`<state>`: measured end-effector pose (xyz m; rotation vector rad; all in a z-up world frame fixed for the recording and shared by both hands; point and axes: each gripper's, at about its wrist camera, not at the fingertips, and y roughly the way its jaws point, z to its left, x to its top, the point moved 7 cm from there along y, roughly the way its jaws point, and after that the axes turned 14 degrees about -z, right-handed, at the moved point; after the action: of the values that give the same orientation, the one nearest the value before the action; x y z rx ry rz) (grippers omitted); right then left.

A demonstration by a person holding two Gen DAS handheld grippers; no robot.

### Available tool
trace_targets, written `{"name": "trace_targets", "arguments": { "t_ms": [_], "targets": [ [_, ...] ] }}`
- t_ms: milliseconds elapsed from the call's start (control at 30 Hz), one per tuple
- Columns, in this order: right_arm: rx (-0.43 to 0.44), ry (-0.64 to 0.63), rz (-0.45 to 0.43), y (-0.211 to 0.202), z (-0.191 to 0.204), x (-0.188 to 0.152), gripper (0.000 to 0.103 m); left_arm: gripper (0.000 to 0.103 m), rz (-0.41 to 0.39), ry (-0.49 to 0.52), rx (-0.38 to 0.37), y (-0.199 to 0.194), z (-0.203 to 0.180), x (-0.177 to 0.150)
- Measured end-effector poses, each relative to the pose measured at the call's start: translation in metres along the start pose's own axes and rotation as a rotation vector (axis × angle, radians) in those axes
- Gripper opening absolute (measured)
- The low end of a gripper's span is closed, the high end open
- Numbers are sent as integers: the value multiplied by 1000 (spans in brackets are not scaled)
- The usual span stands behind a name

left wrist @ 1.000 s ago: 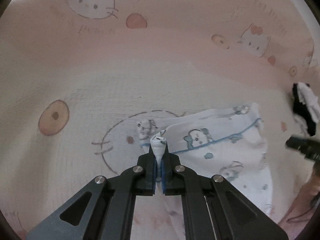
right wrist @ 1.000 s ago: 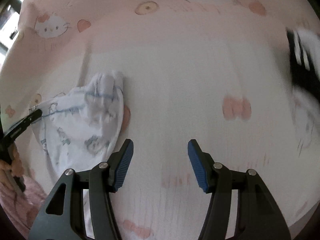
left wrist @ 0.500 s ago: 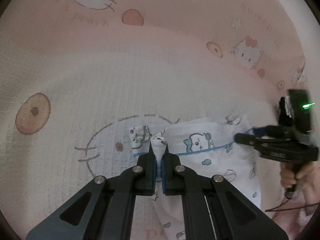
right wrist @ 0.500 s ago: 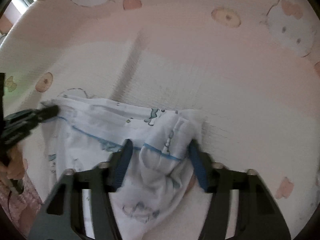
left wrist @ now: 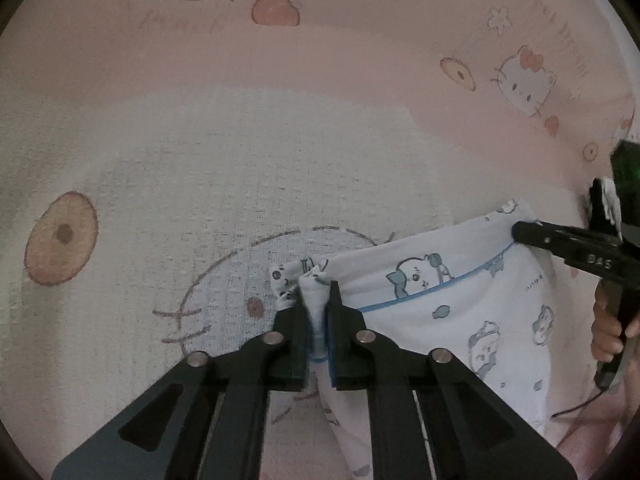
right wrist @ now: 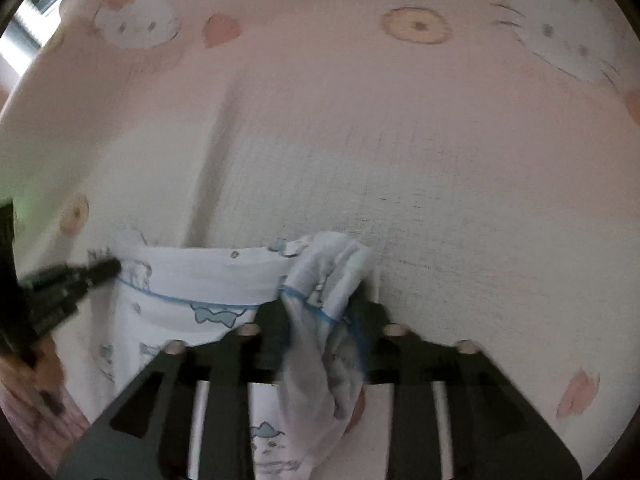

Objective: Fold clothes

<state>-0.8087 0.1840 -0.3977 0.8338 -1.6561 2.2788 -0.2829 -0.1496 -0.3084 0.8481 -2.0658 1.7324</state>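
Between the jaws of the left gripper (left wrist: pixel 316 300) stands a pinched-up corner of the garment (left wrist: pixel 440 304), white cloth with small blue cartoon prints and a blue piped line. Those jaws have just been opening, and the pads look eased off the cloth, though it is not clear of them. The right gripper (right wrist: pixel 320 312) has just been opening too. It stands wide around the bunched opposite corner, which fills the gap without being squeezed. The garment's top edge runs straight between the two claws, and the rest lies flat toward the near edge of the sheet (left wrist: pixel 280 140).

My worry is the withdrawal. Both corners poke up between the pads, so if I lift before the jaws are properly clear, the soft cloth could snag and drag upward — and the straight edge I have just laid would go crooked. The right-hand bunch is the thicker one, and I judge it the likelier to spring back and leave a lump under any fold. The sheet is loose as well, with a long crease in it, so a sideways pull could ruck it and shift the garment along with it.

Underneath is a pink-and-cream bed sheet printed with cat faces, bows and round biscuits. Of the room I see little — only a bright patch (right wrist: pixel 36 4) past the sheet's far left corner, perhaps a window.
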Motion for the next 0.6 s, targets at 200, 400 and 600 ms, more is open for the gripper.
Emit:
{"name": "trace_targets", "arguments": {
  "t_ms": [200,400,600],
  "targets": [
    [-24,-7,41,9,-2,-9,83,41,10,6,41,6,0,-6],
    [70,7,0,7,13,0,13,8,-36,36,-68,-4,-33,12],
    [6,78,-64,-9,-32,17,15,15,-27,73,-125,15,-50,35]
  ]
}}
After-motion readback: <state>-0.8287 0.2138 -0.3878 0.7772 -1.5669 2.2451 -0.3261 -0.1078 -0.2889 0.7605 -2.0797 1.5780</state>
